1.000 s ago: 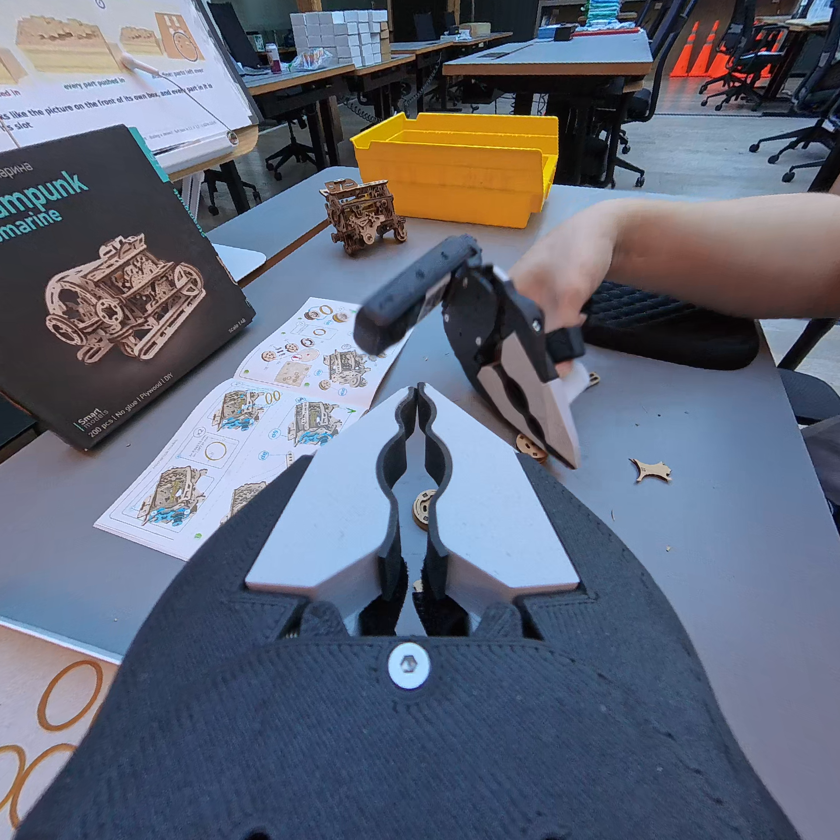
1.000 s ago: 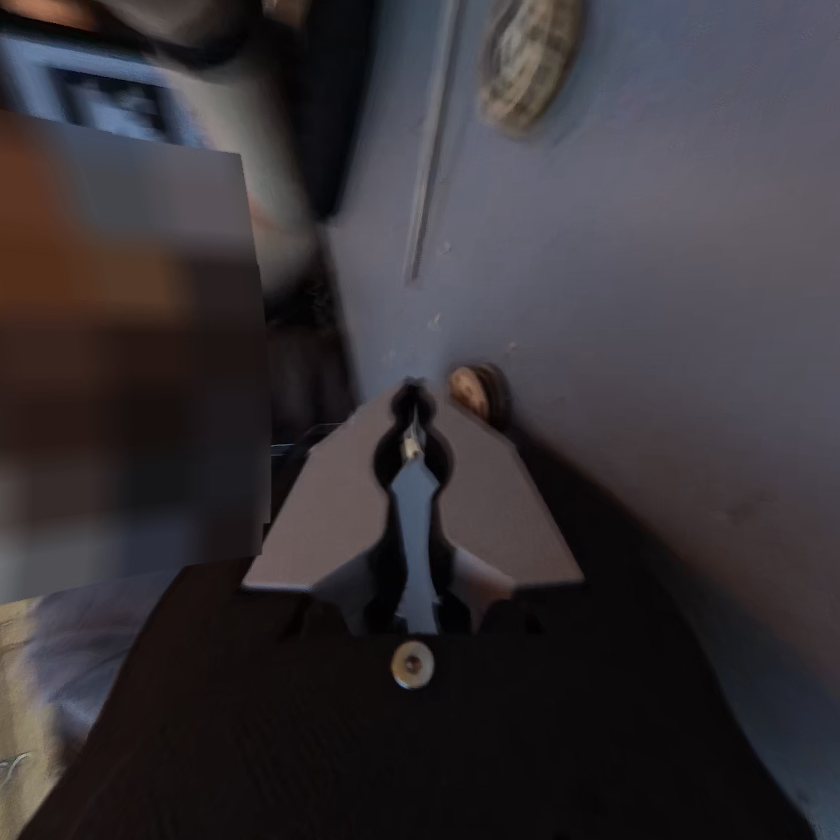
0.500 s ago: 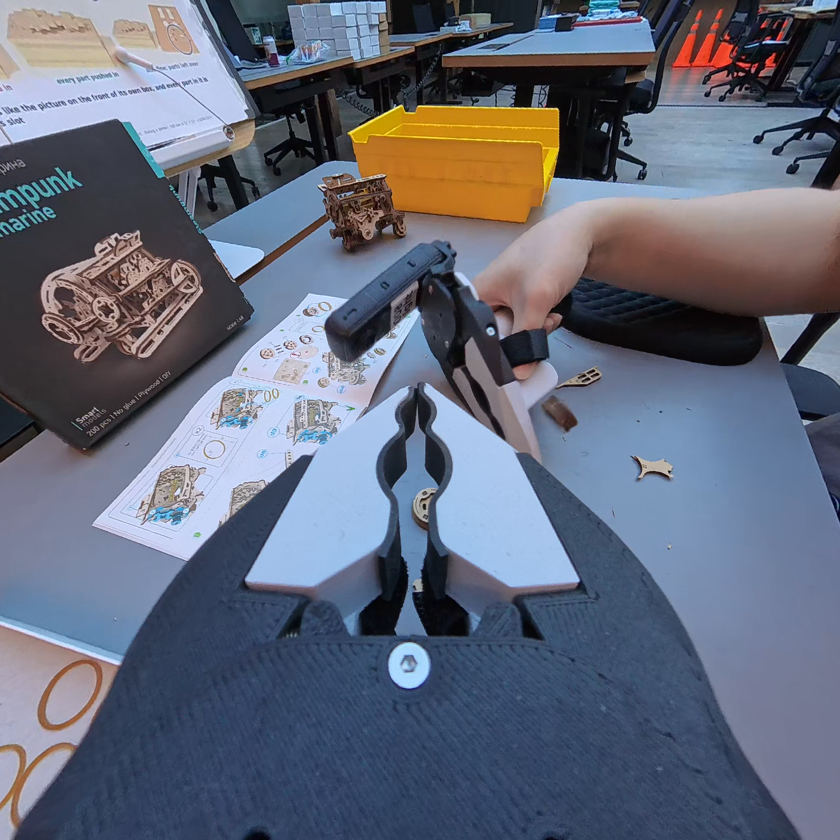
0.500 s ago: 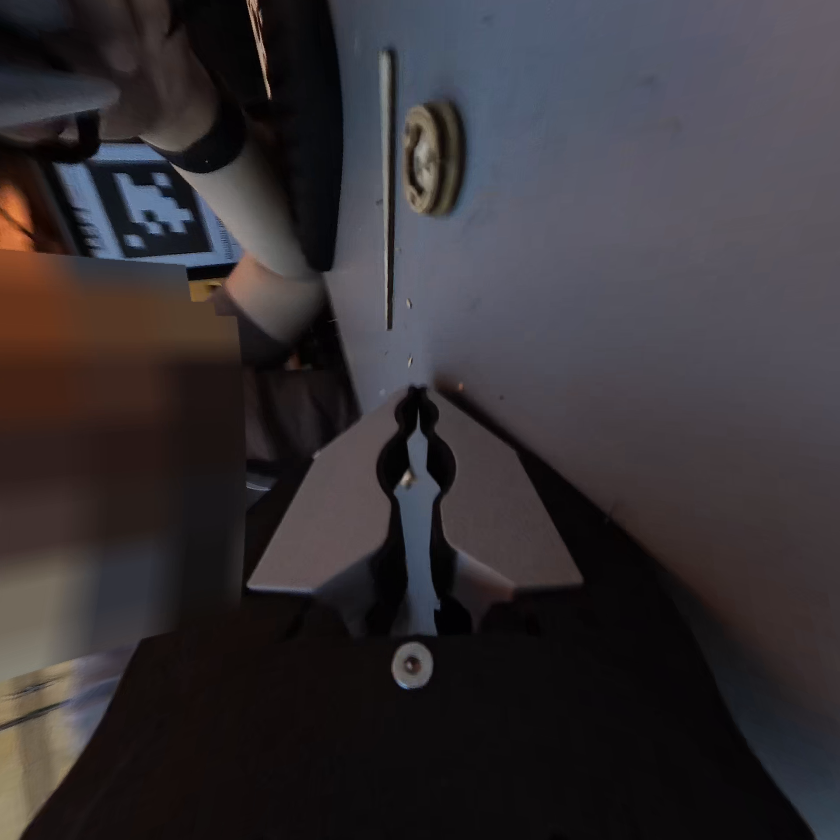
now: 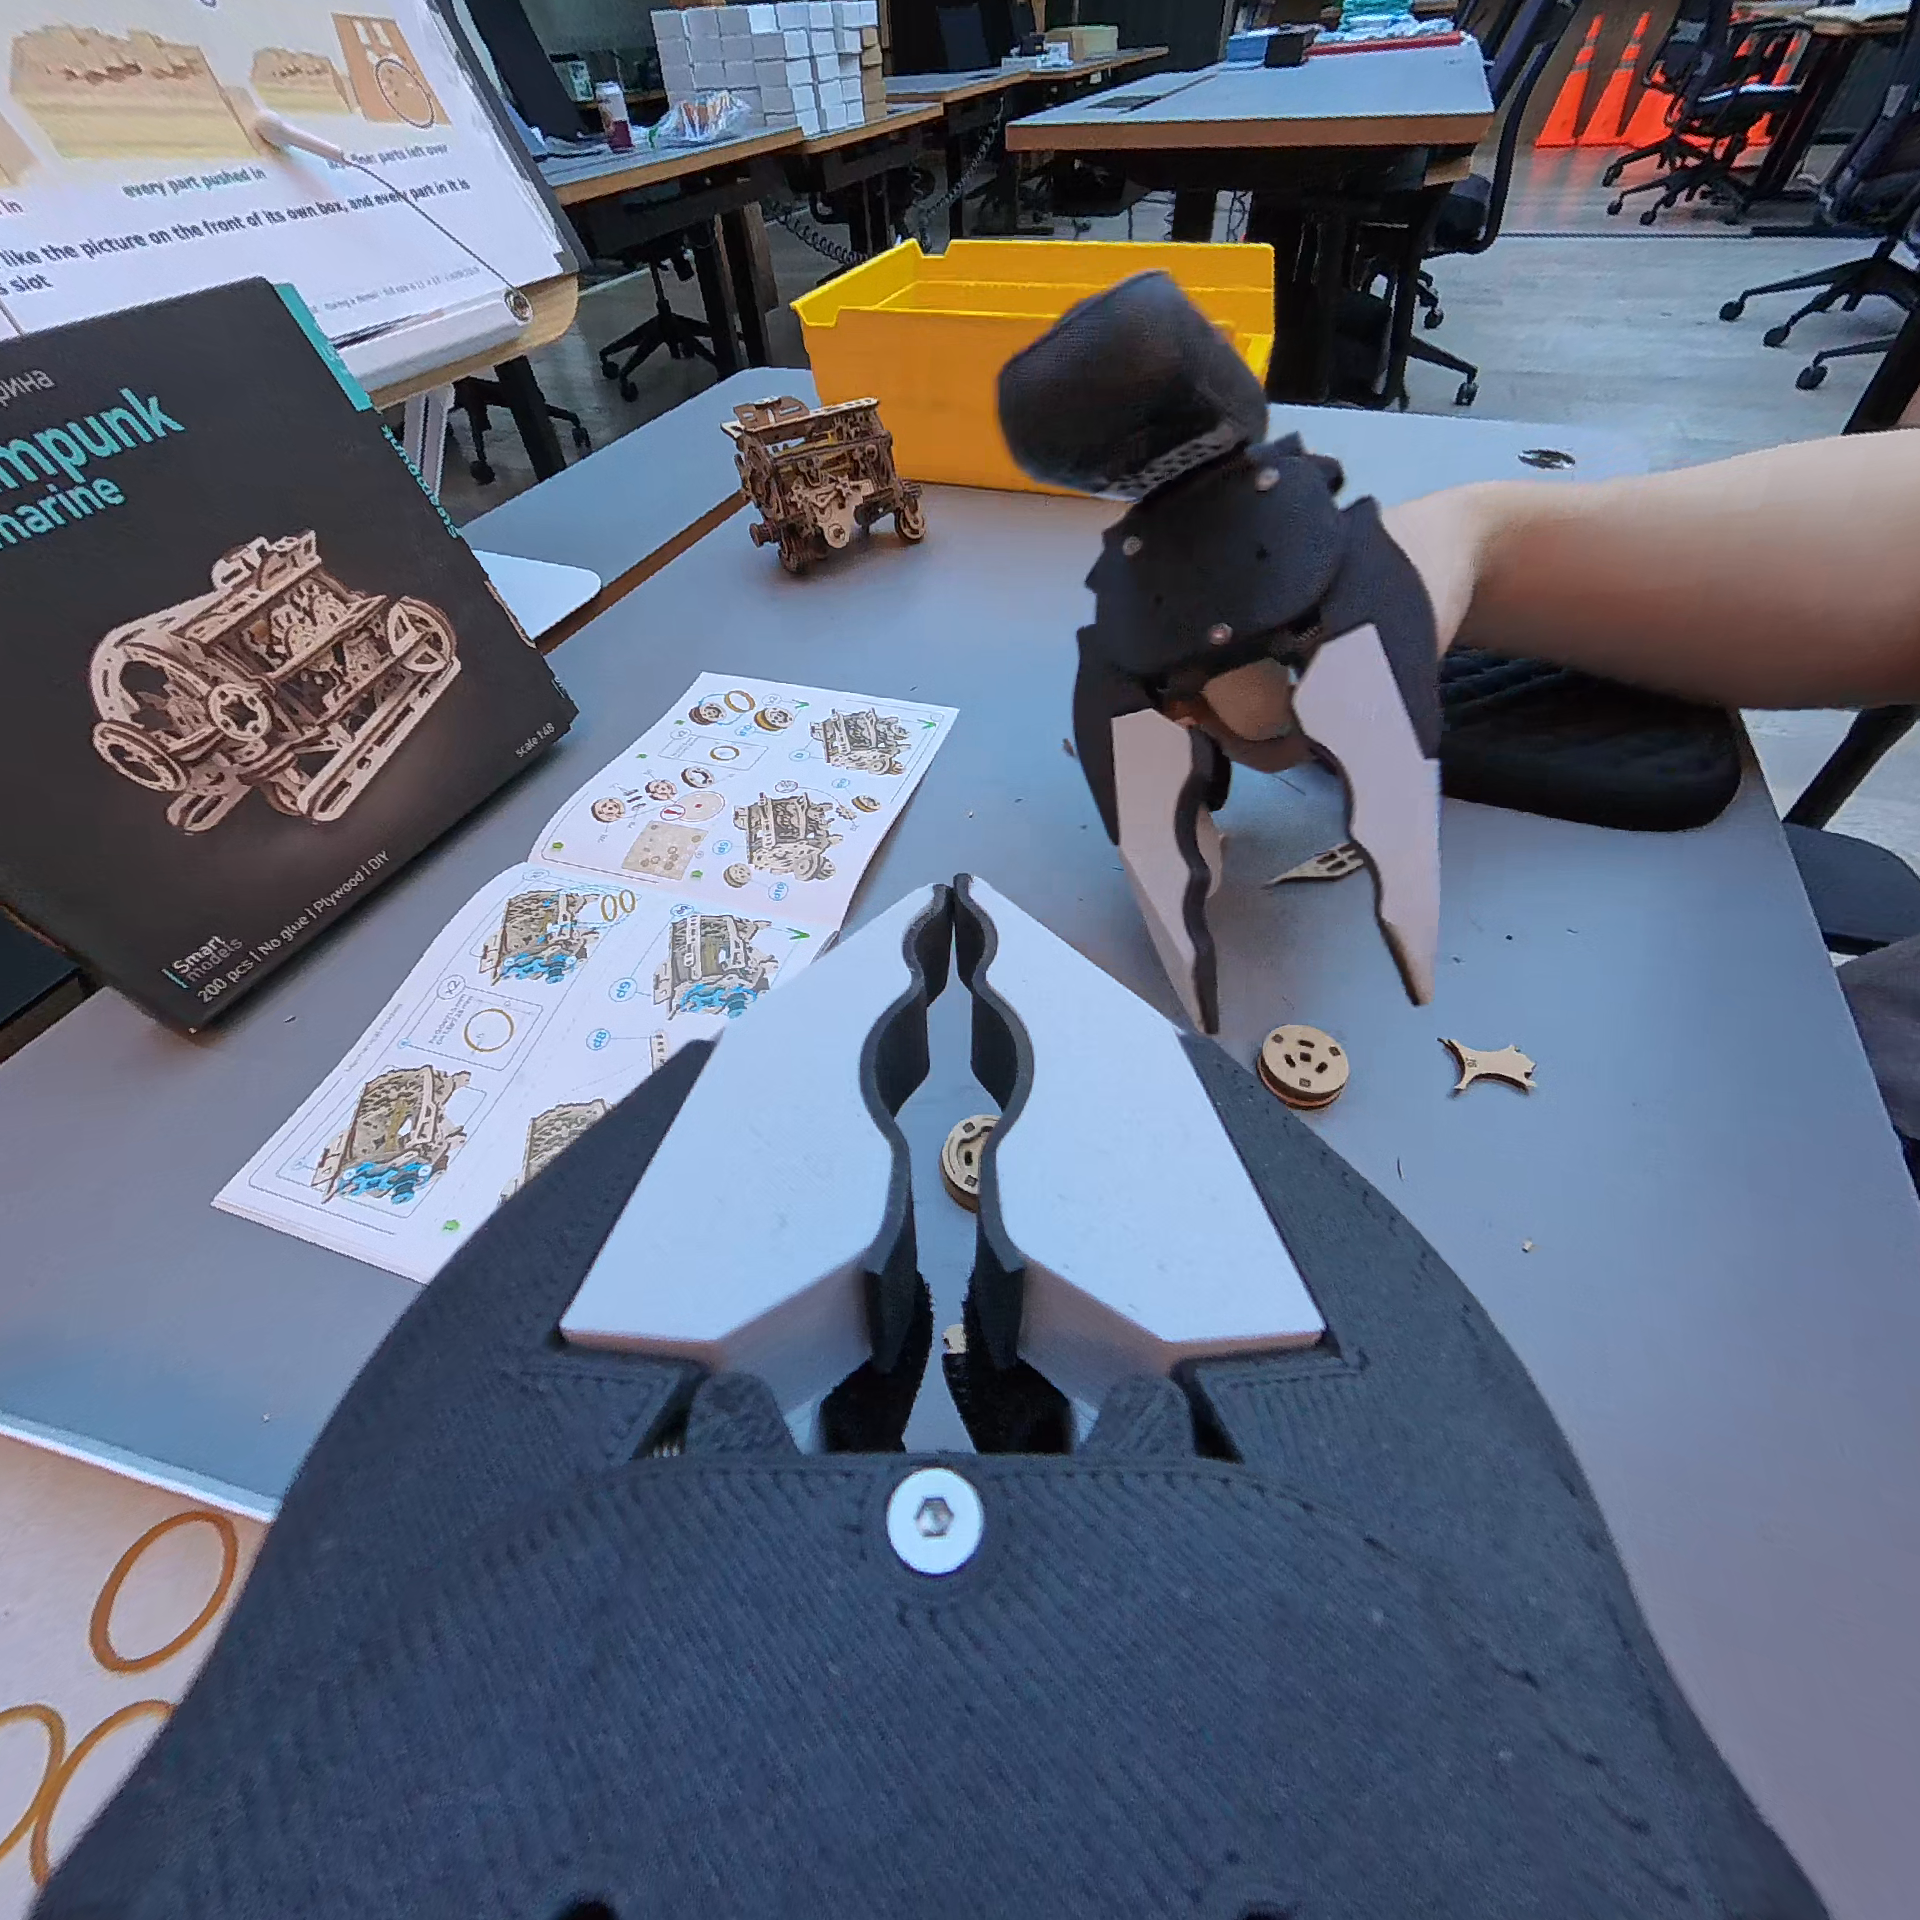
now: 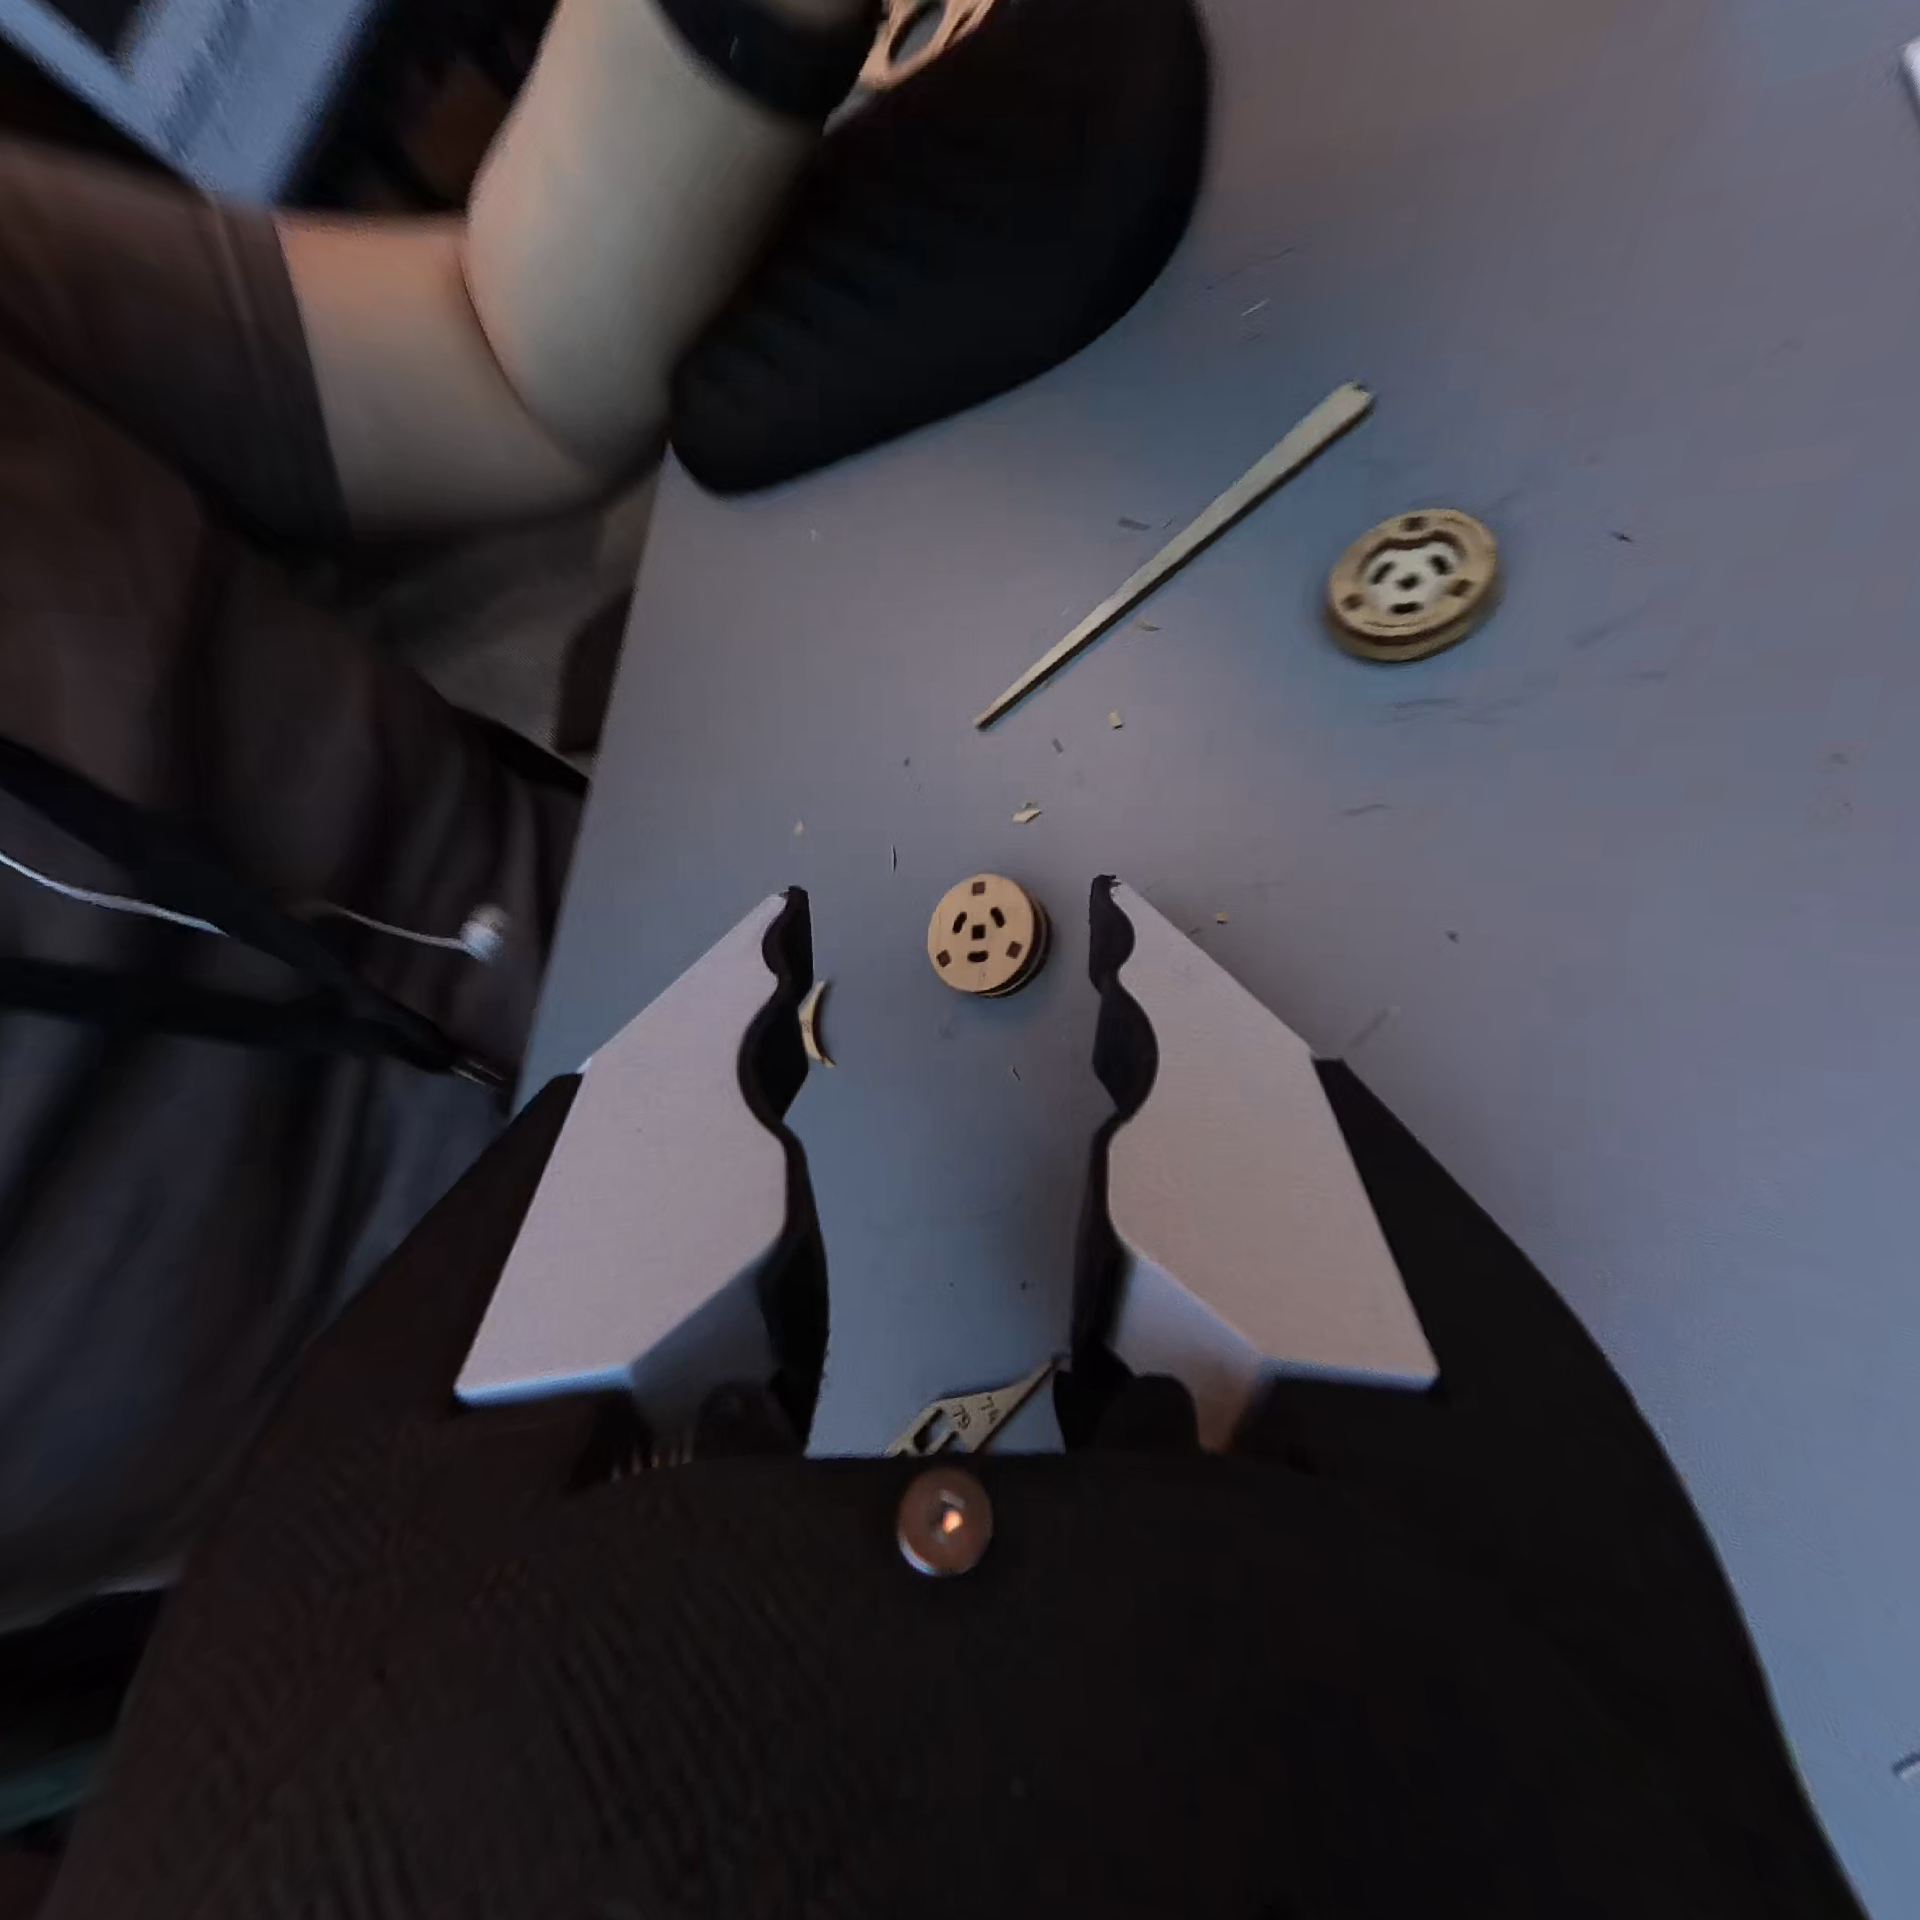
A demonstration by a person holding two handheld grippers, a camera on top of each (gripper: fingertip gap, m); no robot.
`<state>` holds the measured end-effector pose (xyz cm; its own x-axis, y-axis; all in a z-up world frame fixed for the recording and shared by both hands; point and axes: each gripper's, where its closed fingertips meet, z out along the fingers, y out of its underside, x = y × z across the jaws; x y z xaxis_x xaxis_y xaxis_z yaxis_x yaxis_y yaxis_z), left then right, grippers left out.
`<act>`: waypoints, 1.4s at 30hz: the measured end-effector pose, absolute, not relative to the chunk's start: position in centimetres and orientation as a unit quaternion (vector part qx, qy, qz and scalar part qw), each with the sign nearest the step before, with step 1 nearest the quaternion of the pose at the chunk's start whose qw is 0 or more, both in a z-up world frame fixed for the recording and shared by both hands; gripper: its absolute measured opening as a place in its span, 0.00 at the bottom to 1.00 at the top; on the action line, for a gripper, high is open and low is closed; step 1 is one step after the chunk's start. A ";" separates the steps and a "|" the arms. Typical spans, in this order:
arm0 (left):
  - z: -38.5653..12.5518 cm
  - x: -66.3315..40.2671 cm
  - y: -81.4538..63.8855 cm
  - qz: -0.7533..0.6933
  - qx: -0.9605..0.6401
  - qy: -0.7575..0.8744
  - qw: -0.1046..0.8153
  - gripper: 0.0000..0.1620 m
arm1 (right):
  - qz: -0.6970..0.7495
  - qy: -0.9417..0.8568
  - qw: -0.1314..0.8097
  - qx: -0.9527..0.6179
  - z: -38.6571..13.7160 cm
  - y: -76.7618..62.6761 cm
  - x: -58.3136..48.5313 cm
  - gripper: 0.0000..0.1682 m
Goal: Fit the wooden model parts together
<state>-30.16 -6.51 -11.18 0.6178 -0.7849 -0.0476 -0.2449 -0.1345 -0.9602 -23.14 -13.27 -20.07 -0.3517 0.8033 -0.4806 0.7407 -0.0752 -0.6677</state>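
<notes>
Since half a second ago the right tongs have swung round and spread their jaws wide, tips pointing down at the grey table; they hold nothing. Between their tips, touching neither one, lies a small round wooden disc flat on the table. A tiny curved wood sliver sits just inside their left finger. Beyond the tips and off to the right lie a thin wooden stick and, farther right, a larger ringed wooden disc. The left tongs are closed with tips together and grip nothing; that ringed disc shows through the gap between their fingers, on the table beneath. Right of their tips, a small star-shaped wooden piece lies just past the small disc. Left of them an open instruction booklet is spread flat, with a dark model box propped beyond it. Farther ahead stand a finished wooden model and a yellow bin.
</notes>
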 end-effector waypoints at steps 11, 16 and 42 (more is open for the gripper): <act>-11.5 -29.6 -6.6 -0.271 -0.716 0.354 0.537 0.00 | 0.380 -0.753 0.136 -0.520 -21.4 -13.6 -22.1 0.24; -12.4 -28.8 -6.6 -0.264 -0.724 0.364 0.523 0.00 | 0.334 -0.776 0.149 -0.514 -22.8 -14.0 -21.5 0.22; -8.3 -22.6 -12.0 -0.139 -0.551 0.522 0.636 0.05 | 0.409 -0.624 0.565 -0.353 -6.8 -11.3 -21.4 0.27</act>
